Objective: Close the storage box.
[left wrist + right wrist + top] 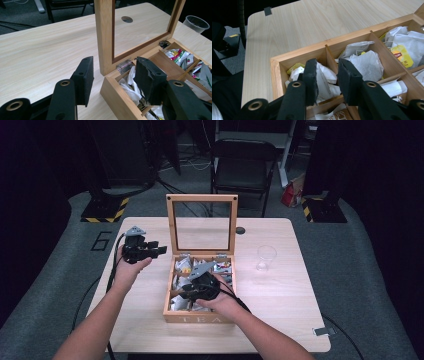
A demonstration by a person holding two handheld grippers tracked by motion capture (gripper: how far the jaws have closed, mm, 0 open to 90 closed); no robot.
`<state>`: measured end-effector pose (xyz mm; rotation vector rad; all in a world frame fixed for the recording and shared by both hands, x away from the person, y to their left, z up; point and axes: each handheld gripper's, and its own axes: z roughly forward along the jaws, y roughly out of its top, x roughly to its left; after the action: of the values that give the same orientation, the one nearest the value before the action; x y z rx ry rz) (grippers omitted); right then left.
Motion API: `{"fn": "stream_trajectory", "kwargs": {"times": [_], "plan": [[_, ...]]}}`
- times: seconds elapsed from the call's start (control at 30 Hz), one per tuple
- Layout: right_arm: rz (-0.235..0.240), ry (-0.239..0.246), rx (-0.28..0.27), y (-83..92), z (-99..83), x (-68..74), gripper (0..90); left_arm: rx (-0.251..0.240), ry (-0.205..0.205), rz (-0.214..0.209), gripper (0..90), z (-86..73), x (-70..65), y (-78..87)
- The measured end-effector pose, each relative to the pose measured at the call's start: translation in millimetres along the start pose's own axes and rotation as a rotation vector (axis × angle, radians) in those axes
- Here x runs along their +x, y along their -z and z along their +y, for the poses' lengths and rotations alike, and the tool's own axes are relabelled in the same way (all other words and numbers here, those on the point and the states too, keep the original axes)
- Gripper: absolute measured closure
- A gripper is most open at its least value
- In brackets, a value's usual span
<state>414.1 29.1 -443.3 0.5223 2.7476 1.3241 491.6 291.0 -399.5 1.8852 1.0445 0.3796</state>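
Where dividers cross, crumpled white tea bags [325, 77] in wooden box [277, 72].

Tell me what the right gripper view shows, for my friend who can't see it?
Two black fingers of the right gripper reach down into a corner compartment of a wooden tea box, with a white tea bag between them. Other compartments hold more tea bags, and the box sits on a pale wooden table.

A crumpled white tea bag [323, 77] lies in the open wooden box's [277, 75] corner compartment (between the tool's pads).
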Motion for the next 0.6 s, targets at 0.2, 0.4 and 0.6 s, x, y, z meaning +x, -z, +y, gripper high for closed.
{"fn": "stream_trajectory", "kwargs": {"times": [0.2, 0.4, 0.6], "plan": [[0.02, 0.009, 0.011, -3.5, -0.6, -0.2, 73.5, -0.006, 0.003, 0.005, 49.3, -0.7, 0.6, 1.4], [0.032, 0.015, 0.031, -7.1, -1.2, 2.0, 78.1, -0.008, 0.005, 0.009, 49.3, -1.4, 0.6, 1.6], [0.03, 0.008, 0.044, -6.9, -1.6, 0.3, 78.3, -0.01, 0.001, 0.009, 49.3, -1.3, 0.2, 1.2]]}}
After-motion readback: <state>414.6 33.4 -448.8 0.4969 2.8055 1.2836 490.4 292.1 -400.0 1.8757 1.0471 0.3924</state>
